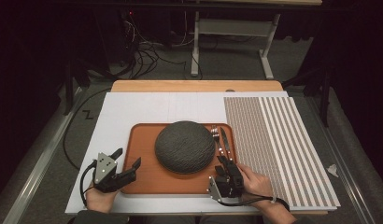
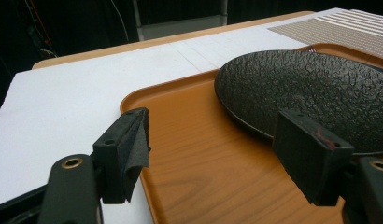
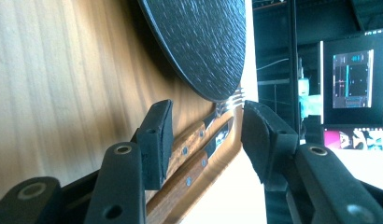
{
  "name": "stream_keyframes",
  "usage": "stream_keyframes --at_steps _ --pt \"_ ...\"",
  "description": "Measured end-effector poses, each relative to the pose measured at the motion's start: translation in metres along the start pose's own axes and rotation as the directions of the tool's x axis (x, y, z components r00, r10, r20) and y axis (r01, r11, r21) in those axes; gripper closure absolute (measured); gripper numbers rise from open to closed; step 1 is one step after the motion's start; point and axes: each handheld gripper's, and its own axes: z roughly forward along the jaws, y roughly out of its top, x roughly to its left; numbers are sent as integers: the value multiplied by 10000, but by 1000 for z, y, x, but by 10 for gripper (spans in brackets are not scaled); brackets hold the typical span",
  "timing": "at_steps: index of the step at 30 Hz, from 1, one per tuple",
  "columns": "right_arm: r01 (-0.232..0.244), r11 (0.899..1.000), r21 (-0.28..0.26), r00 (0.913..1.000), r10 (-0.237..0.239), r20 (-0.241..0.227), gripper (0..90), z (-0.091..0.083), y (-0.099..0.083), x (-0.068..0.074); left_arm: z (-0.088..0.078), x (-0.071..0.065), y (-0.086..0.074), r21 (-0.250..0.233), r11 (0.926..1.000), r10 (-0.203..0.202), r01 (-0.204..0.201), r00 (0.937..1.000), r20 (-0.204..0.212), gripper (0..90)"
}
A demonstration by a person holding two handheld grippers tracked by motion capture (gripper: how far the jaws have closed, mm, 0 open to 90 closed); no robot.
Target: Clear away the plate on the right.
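Probably stiff, light and slippery, the knife (image 3: 199, 165) and fork (image 3: 192, 140) lie at lower centre on the tray (image 1: 147, 182); right tool (image 3: 206, 135) open astride their wooden handles; left tool (image 2: 213, 144) open.

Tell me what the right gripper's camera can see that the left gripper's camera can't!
The right gripper view alone shows the fork and knife with wooden handles, lying side by side between the open right gripper jaws, and a lit screen far off.

The left gripper view alone shows the white board, the striped mat and the open left gripper, one jaw by the tray's edge, the other near the plate.

Both show the orange tray and the bumpy black plate on it.
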Motion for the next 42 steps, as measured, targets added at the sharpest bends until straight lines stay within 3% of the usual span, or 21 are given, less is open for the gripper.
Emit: stream_keyframes --at_steps 15,42 --pt "-241 9994 237 9997 239 68 547 -2 -15 -3 0 0 0 -5 10000 3 -3 10000 -4 276" --pt "-1274 9890 754 9915 1250 357 523 -10 -45 -12 -1 0 0 -40 10000 -8 8 10000 -14 276"
